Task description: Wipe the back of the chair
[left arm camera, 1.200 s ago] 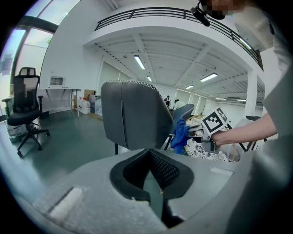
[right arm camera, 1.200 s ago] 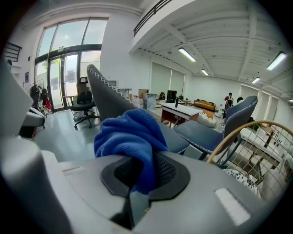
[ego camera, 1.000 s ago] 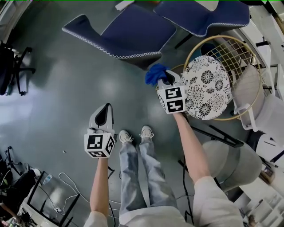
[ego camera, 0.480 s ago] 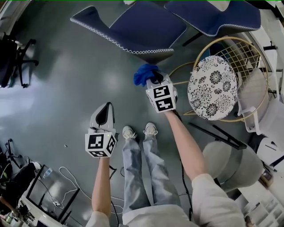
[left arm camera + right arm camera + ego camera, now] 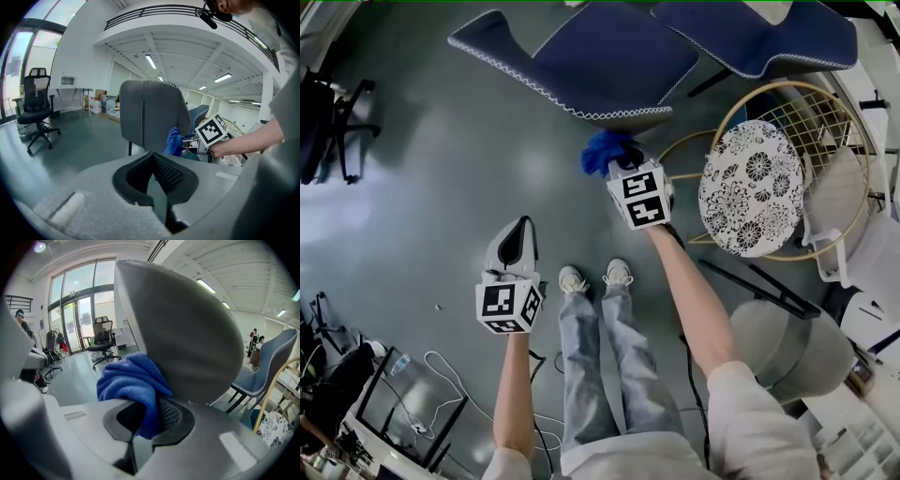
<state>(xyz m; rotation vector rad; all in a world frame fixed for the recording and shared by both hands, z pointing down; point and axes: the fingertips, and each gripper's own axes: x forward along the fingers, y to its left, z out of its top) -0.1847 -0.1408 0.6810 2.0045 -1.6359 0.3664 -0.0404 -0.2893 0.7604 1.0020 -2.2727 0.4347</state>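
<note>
Chair back (image 5: 187,333) upright, gray-blue w/ stitched rim. R gripper (image 5: 140,423) at its lower edge, jaws clamped on blue cloth (image 5: 131,380), cloth bunched against the back. L gripper (image 5: 151,164) well apart, lower, jaws together, nothing btwn.

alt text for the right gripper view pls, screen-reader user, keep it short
The right gripper is shut on a bunched blue cloth, held close up to the grey chair back that fills most of the frame. Behind, a black office chair stands by tall windows at left and a blue chair shows at right.
</note>
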